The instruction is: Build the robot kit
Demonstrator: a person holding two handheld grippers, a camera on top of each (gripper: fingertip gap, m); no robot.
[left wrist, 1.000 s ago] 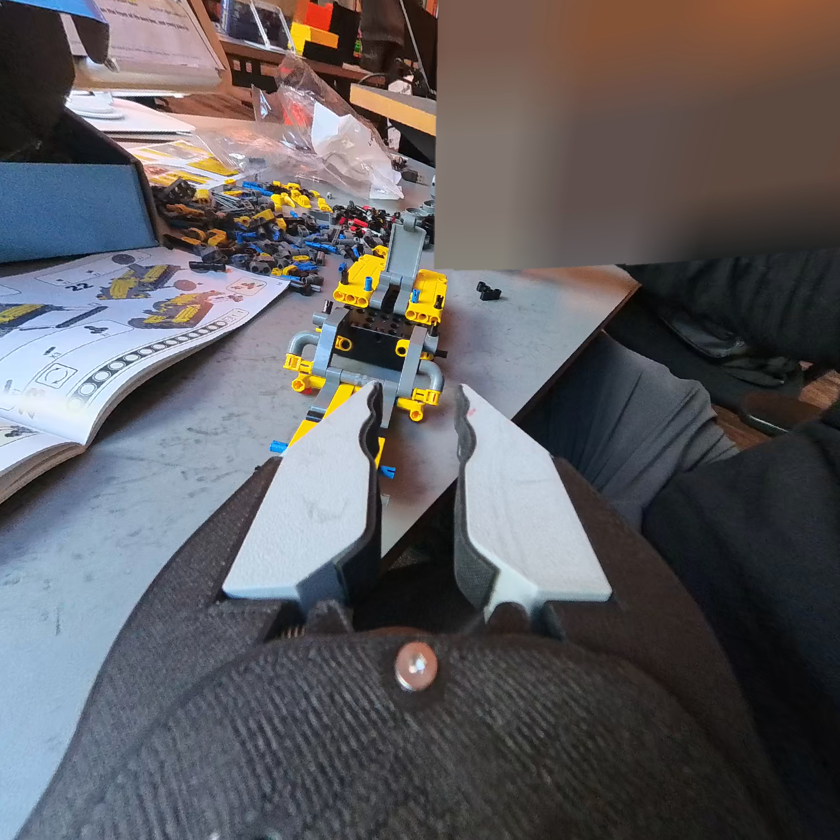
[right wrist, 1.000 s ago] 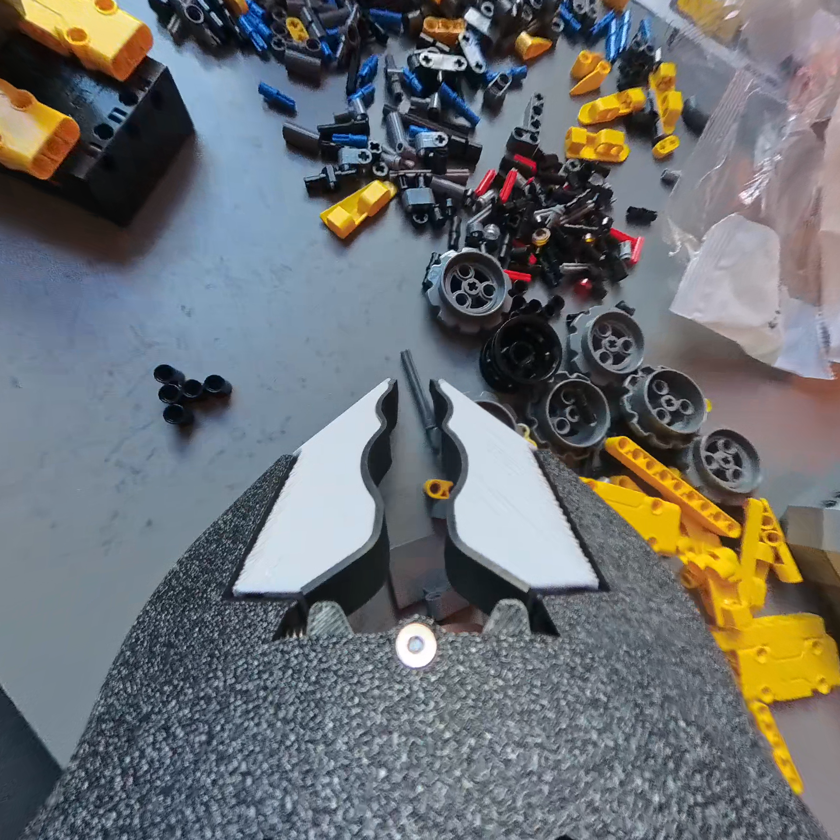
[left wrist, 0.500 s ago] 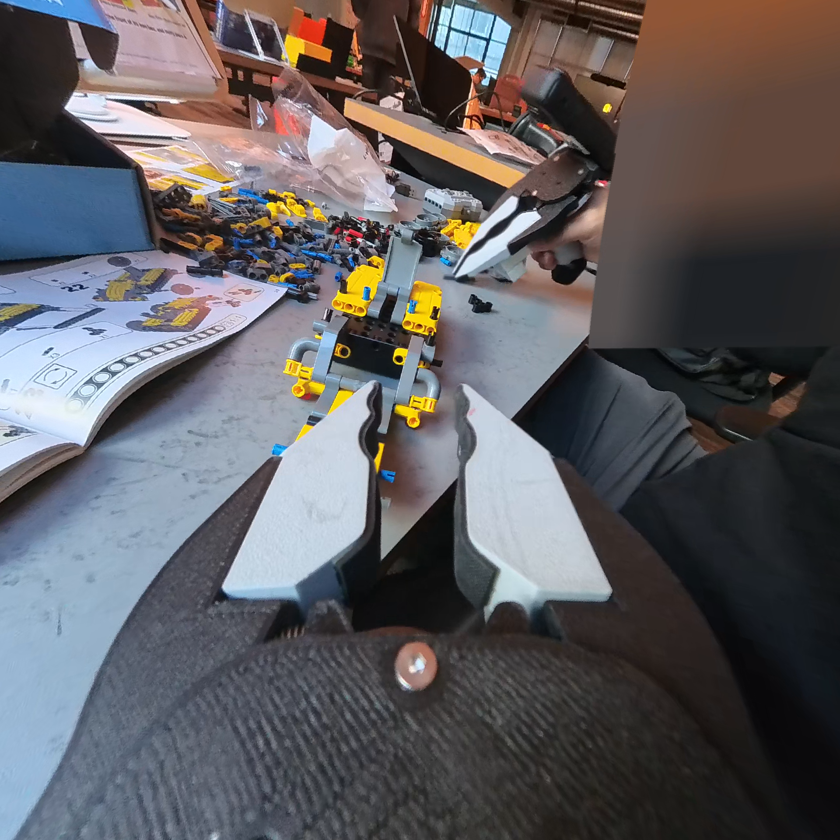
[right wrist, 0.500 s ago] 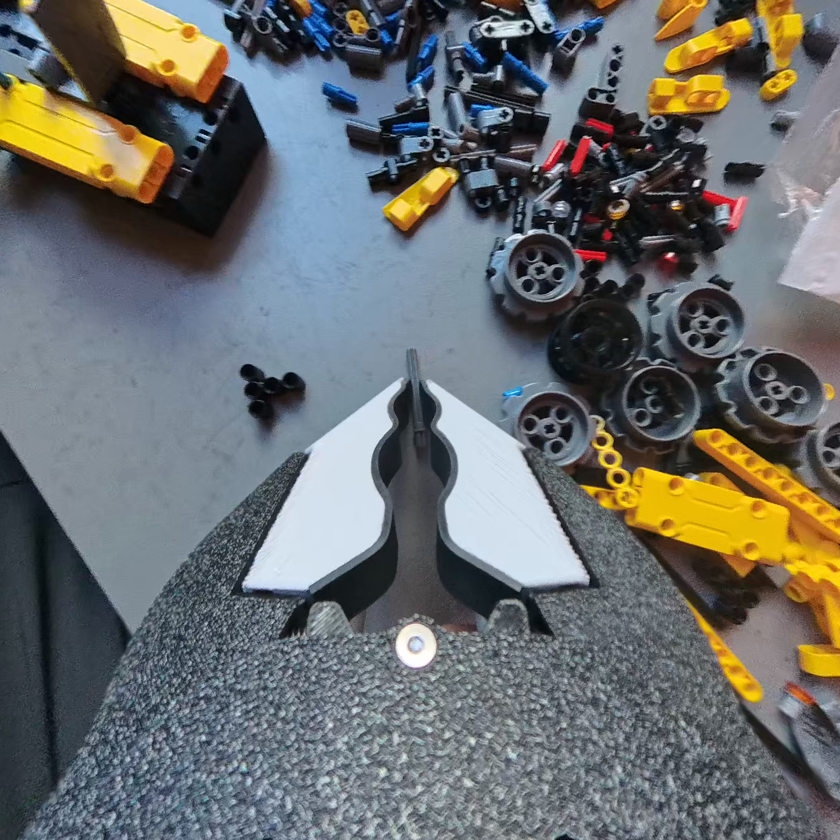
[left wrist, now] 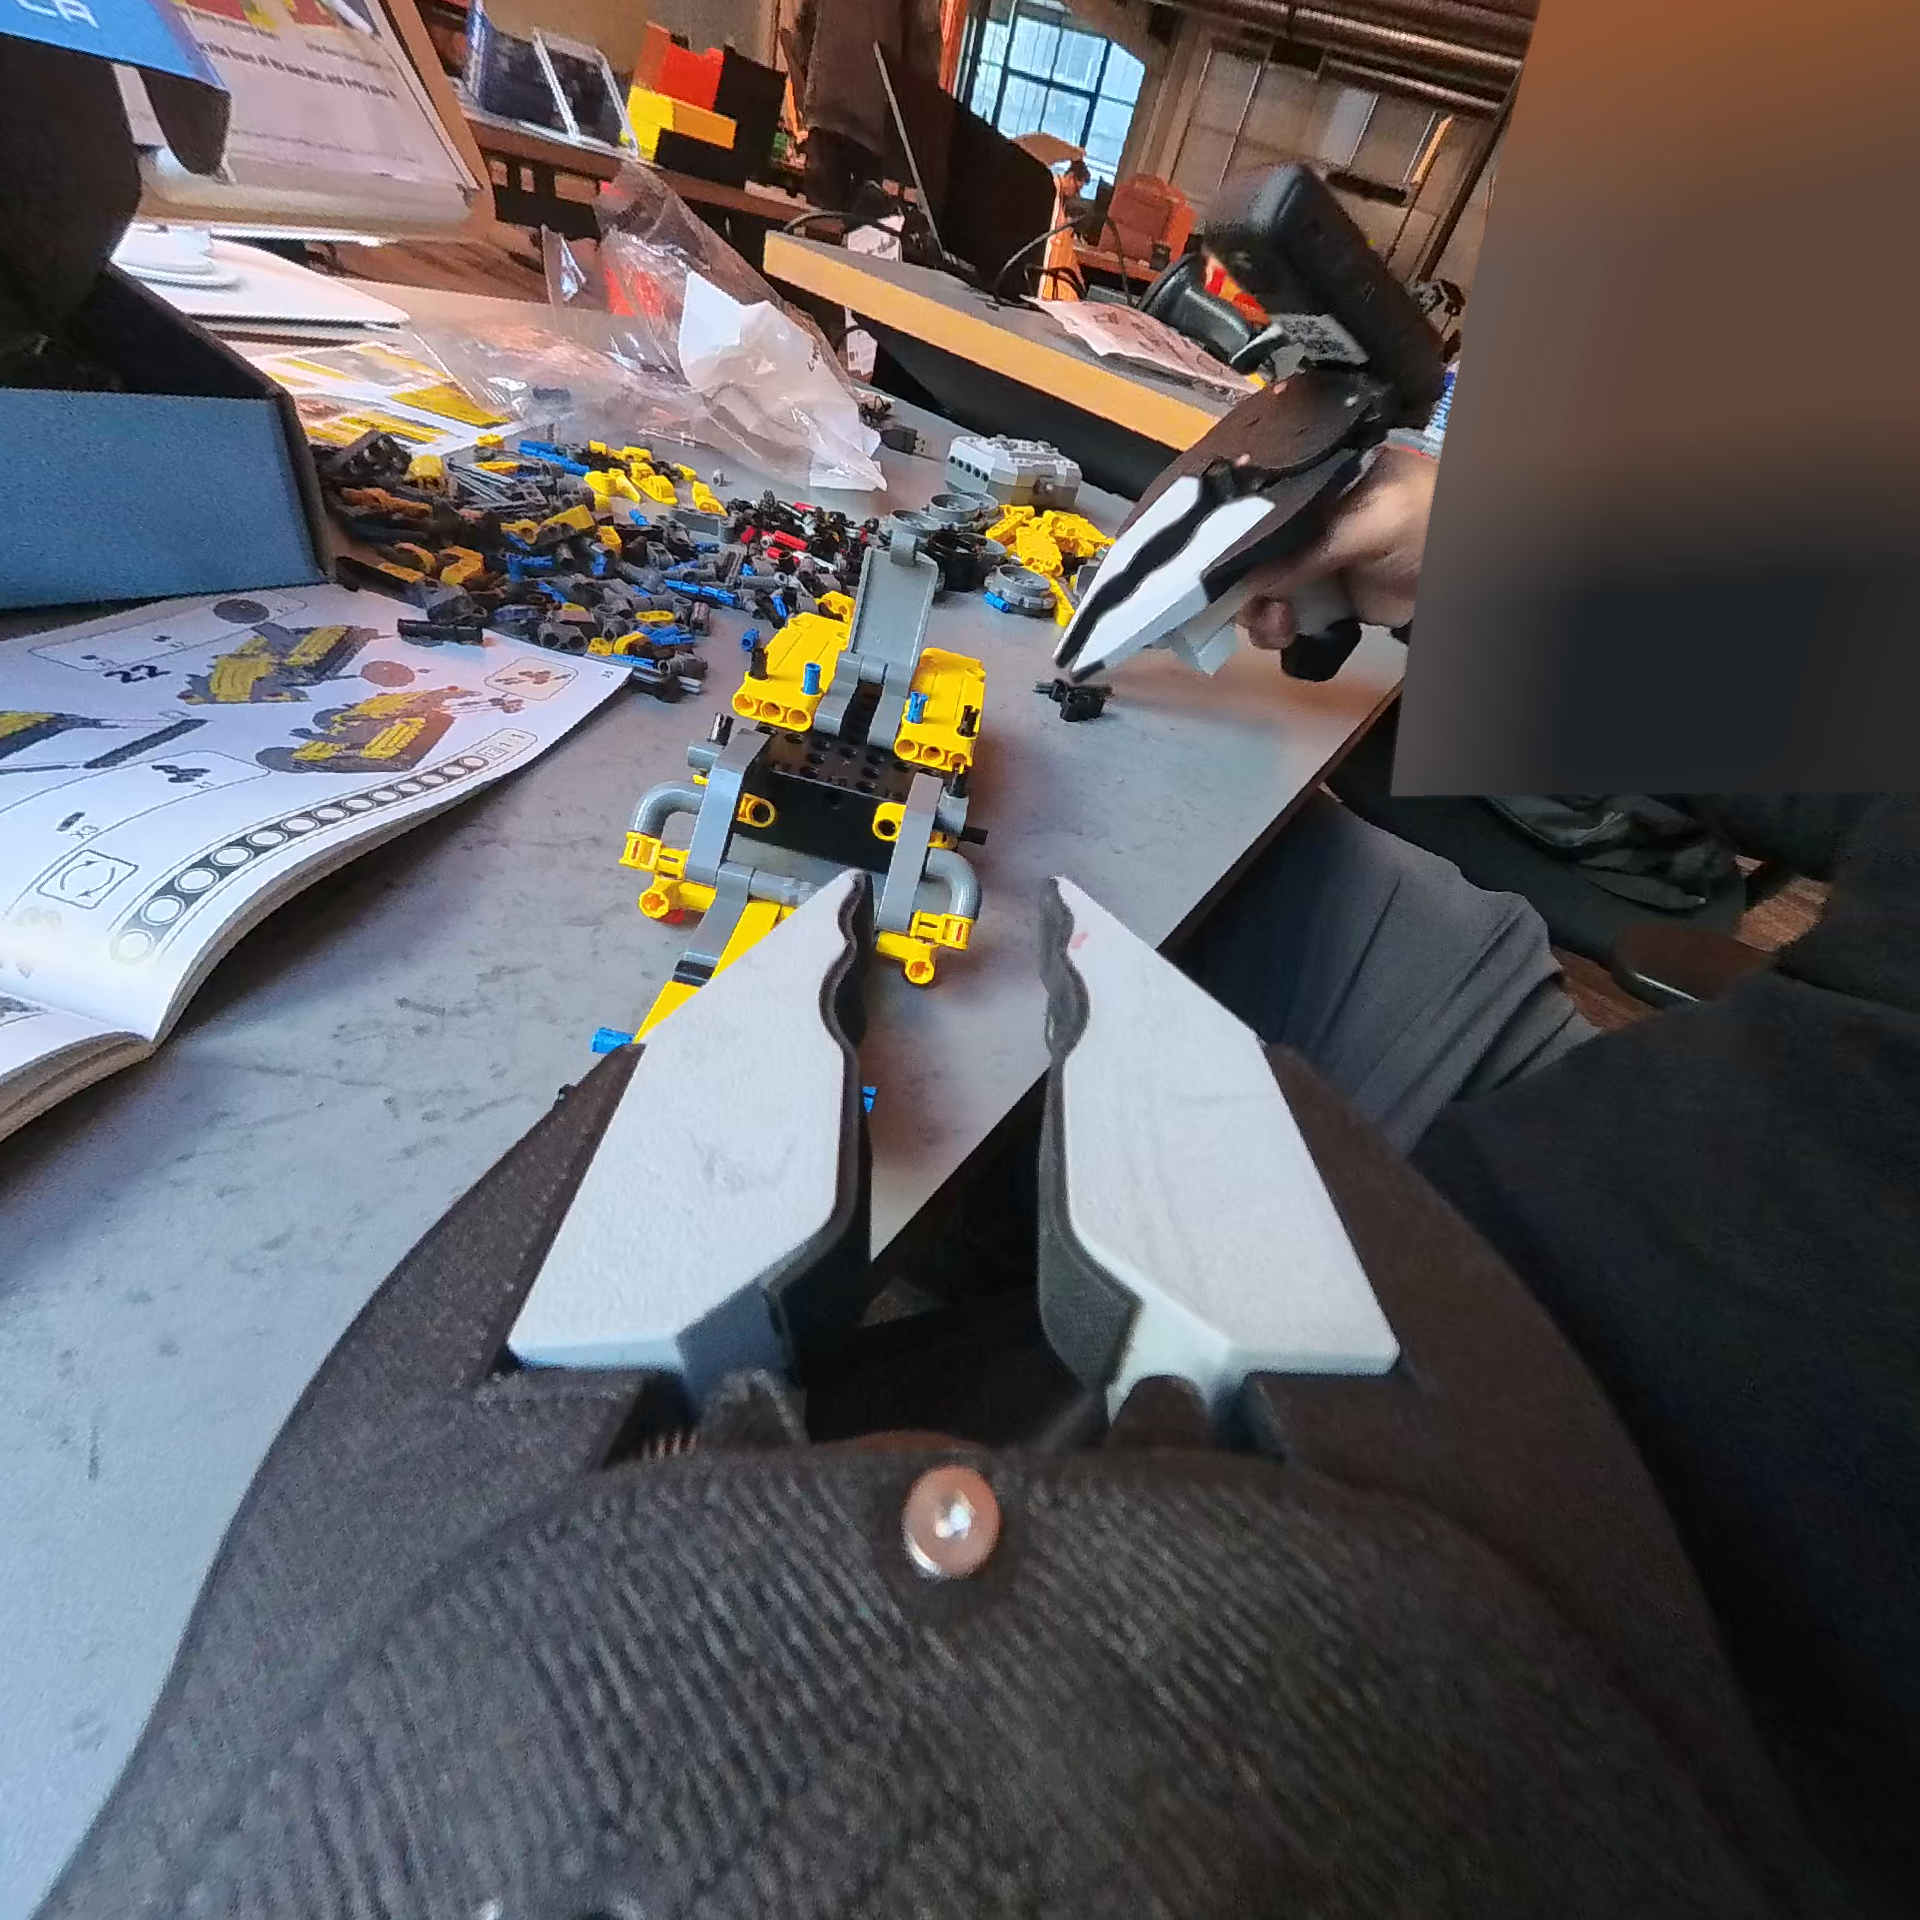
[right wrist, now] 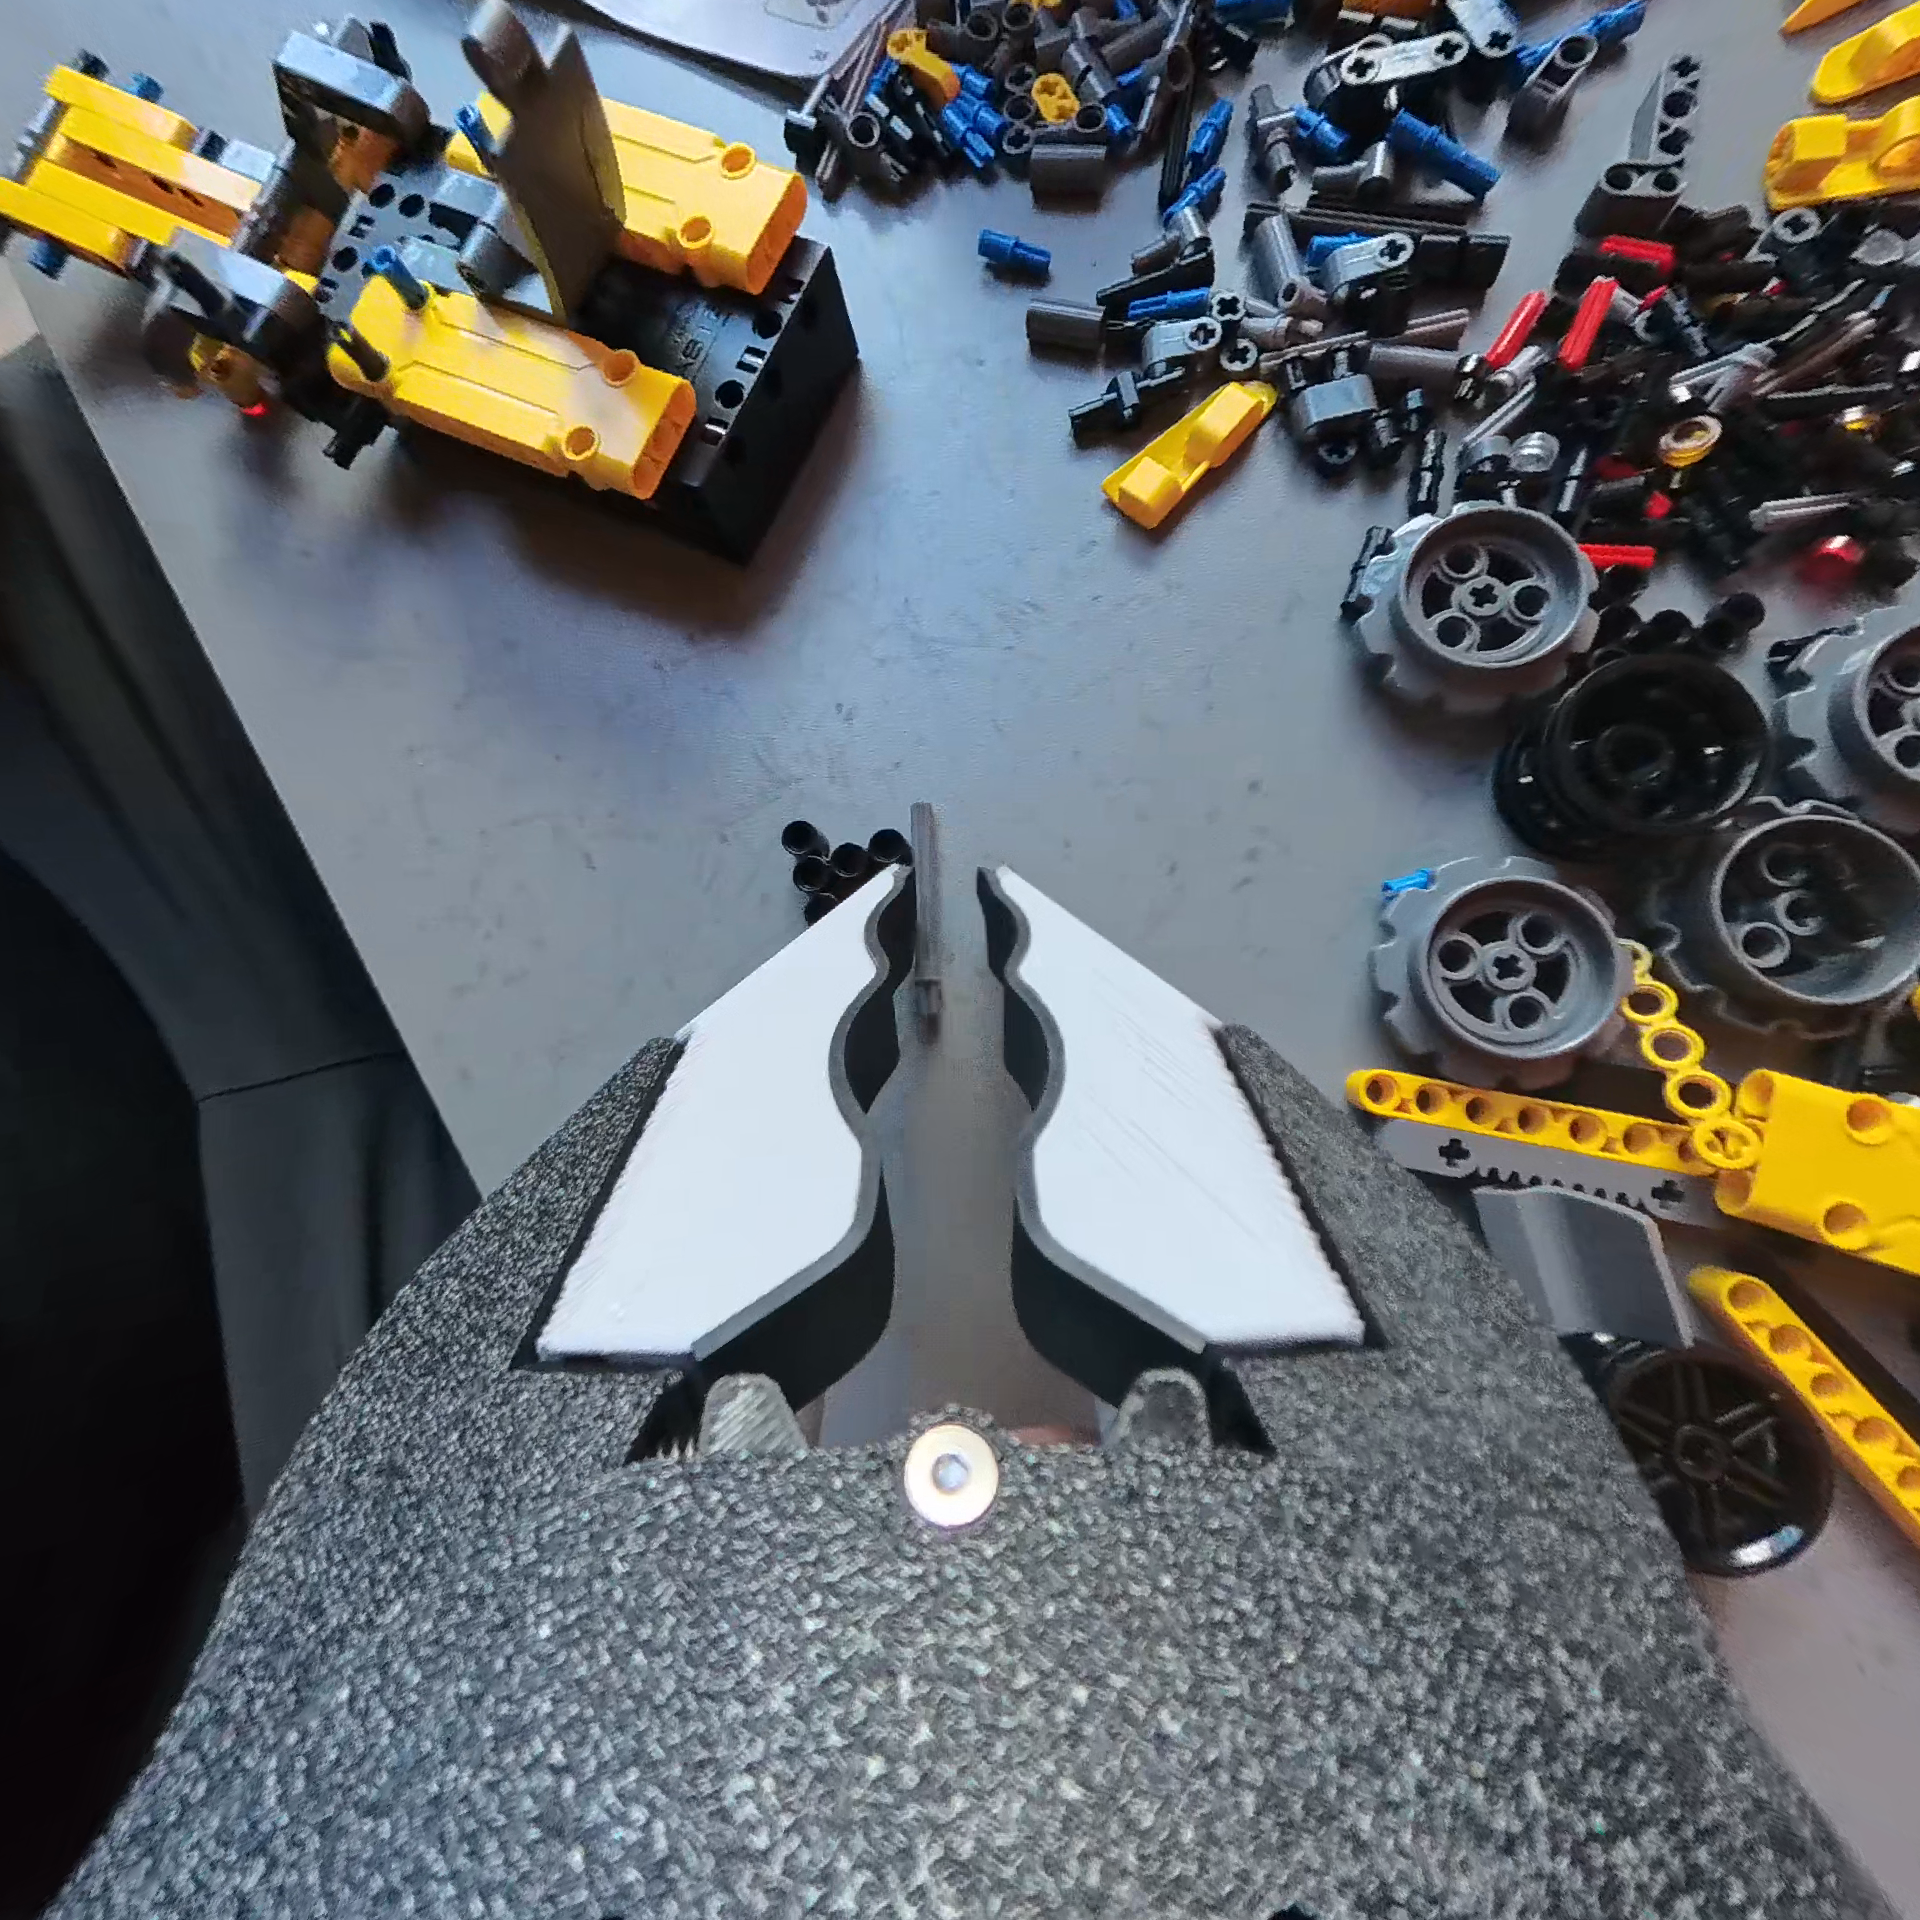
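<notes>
My left gripper (left wrist: pixel 956 904) is open and empty, low over the grey table's near edge, just behind a part-built yellow, grey and black brick vehicle (left wrist: pixel 831 790). My right gripper (right wrist: pixel 940 878) has its jaws a little apart. A thin dark axle (right wrist: pixel 923 914) stands between them, close to the left finger, and it does not look clamped. A small black connector cluster (right wrist: pixel 831 862) lies at the left fingertip. In the left wrist view the right gripper (left wrist: pixel 1086 649) points down at that cluster (left wrist: pixel 1075 698), held by a hand. The vehicle (right wrist: pixel 582 301) is at the upper left in the right wrist view.
Several grey and black wheels (right wrist: pixel 1486 597) and yellow beams (right wrist: pixel 1818 1174) lie to the right, and a pile of small pins and connectors (right wrist: pixel 1455 260) beyond. An open instruction booklet (left wrist: pixel 208 769), a blue box (left wrist: pixel 135 488) and plastic bags (left wrist: pixel 727 364) are on the left. A person's legs (left wrist: pixel 1382 966) are at the table edge. My hands' fingertips stand some 25 cm from each other.
The right gripper shut on the dark axle, carried it left to the black connector cluster, and its jaws have now parted again. The left gripper has barely moved.
</notes>
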